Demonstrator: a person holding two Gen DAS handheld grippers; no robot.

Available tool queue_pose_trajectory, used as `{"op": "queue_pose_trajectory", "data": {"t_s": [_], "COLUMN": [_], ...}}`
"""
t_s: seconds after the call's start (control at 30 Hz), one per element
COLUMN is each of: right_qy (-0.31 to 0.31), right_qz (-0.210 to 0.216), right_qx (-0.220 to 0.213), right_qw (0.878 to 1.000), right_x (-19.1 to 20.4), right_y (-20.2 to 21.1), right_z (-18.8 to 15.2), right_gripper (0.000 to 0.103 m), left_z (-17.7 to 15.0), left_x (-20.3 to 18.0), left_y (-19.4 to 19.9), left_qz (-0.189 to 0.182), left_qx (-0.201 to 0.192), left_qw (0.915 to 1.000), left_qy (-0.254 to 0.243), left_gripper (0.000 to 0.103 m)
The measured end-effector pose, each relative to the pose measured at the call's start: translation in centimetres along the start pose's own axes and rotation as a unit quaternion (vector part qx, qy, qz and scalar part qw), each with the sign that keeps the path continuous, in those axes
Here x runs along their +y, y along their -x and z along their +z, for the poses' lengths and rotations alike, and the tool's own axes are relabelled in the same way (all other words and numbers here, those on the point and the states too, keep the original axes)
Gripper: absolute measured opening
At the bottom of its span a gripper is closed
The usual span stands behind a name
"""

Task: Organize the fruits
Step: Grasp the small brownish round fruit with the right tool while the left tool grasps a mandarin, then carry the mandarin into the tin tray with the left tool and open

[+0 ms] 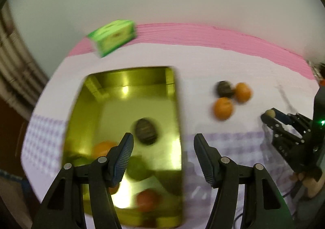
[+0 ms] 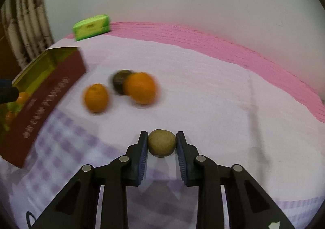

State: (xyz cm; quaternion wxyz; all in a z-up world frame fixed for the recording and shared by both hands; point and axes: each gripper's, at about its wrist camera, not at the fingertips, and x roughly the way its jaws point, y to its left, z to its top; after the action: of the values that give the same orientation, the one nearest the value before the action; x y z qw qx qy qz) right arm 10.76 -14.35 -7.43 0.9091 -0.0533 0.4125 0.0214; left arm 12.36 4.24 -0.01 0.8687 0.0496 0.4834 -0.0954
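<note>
The right tool (image 2: 161,142) has its two black fingers pressed against the sides of a small, round, brownish-tan fruit (image 2: 161,143) that sits low on the white and lilac-checked cloth covering the table (image 2: 233,107); the grip looks complete, so the step in hand is picking this fruit up. Further off on the cloth lie two round orange fruits (image 2: 96,97), the far one (image 2: 140,87) touching a dark brownish round fruit (image 2: 121,81). To the left stands the open rectangular box with a shiny gold inside and dark red outer wall (image 2: 44,98), and behind it a small green carton (image 2: 91,26).

The left tool (image 1: 163,154) hangs half open over that box with nothing between its fingers. Inside lie a dark oval fruit (image 1: 146,131), a green one (image 1: 138,169), an orange one and a reddish one, all blurred.

The next move, as I judge it, calls for lifting the tan fruit clear of the cloth, carrying it leftward over the red wall, and letting go above a free patch of the gold floor.
</note>
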Motion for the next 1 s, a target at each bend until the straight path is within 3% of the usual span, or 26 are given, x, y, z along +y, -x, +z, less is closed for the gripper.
{"op": "queue_pose_trajectory", "data": {"t_s": [0.13,0.27,0.53,0.6,0.73,1.0], "right_qy": [-0.024,-0.060,-0.065,-0.066,-0.067,-0.067], "right_qz": [-0.033,-0.038,-0.025,-0.022,-0.019,-0.019], "right_qx": [0.001,0.001,0.001,0.001,0.000,0.000], "right_qw": [0.999,0.997,0.998,0.998,0.998,0.998], "right_x": [-3.7,-6.8,-7.1,-7.3,-7.7,-7.7], "right_y": [0.3,0.7,0.6,0.7,1.0,1.1], "right_z": [-0.7,-1.5,-1.5,-1.5,-1.9,-1.9], "right_gripper": [0.025,0.025,0.027,0.027,0.028,0.028], "left_z": [1.3,2.5,3.6,3.7,4.0,3.4], "left_x": [-3.2,-5.5,-8.2,-8.6,-8.8,-7.9], "left_y": [-1.4,-3.6,-8.1,-8.8,-9.0,-6.5], "left_qz": [-0.019,-0.031,-0.027,-0.025,-0.032,-0.039], "left_qx": [0.004,0.022,0.062,0.069,0.068,0.056], "left_qw": [0.9997,0.9992,0.9973,0.9969,0.9969,0.9974], "left_qy": [-0.011,-0.015,-0.029,-0.030,-0.025,-0.024], "left_gripper": [0.062,0.062,0.060,0.053,0.038,0.037]}}
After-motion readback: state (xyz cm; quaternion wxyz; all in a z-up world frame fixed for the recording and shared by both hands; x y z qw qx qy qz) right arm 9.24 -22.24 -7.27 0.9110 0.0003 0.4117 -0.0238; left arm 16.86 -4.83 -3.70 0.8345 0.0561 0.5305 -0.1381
